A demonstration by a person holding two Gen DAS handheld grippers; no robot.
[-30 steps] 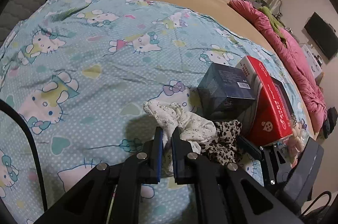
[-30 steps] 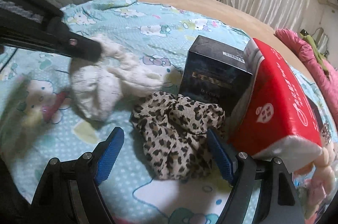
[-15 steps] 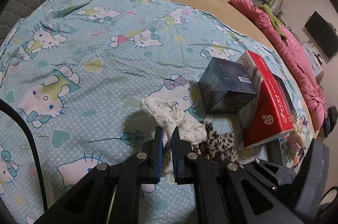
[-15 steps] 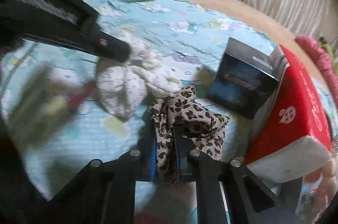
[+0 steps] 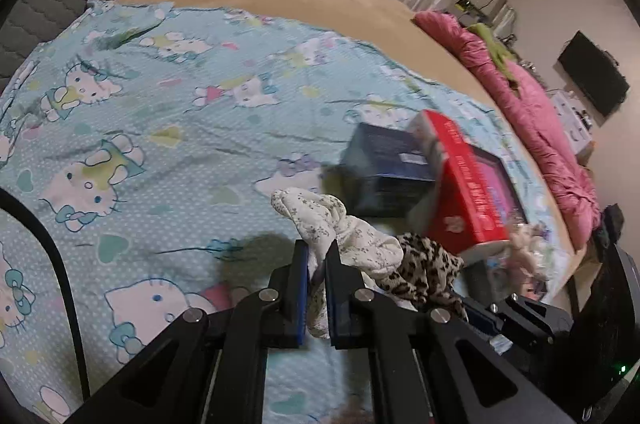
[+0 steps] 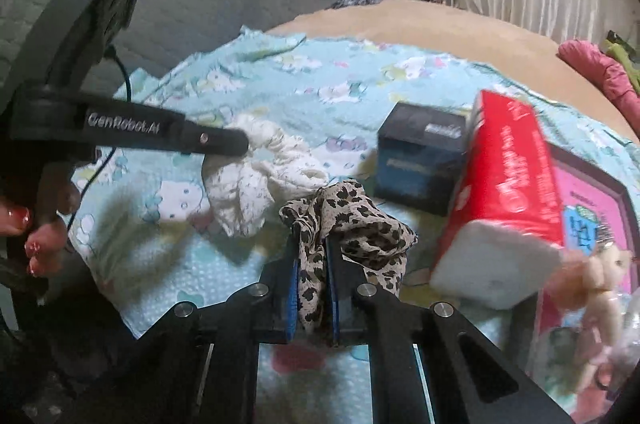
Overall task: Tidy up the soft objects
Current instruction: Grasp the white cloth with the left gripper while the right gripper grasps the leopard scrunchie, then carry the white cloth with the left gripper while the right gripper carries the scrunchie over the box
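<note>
Cloth hangs in both tools now. A second ago the right gripper (image 6: 312, 284) stood wide open around the leopard-print cloth (image 6: 348, 224) lying flat on the cartoon-cat sheet (image 5: 160, 128); now its jaws are clamped on a bunched fold of it, and the cloth is lifted clear of the sheet. The left gripper (image 5: 316, 288) is pinched on the white floral cloth (image 5: 340, 228) as before, though that cloth now sits higher above its shadow. The two cloths touch each other in the left wrist view. Count: two soft cloths, two grippers, one dark blue box (image 5: 384, 168), one red tissue pack (image 6: 508, 192) leaning against that box, one pink box (image 6: 592, 216) beside the pack, one plush toy (image 6: 596, 272).
</note>
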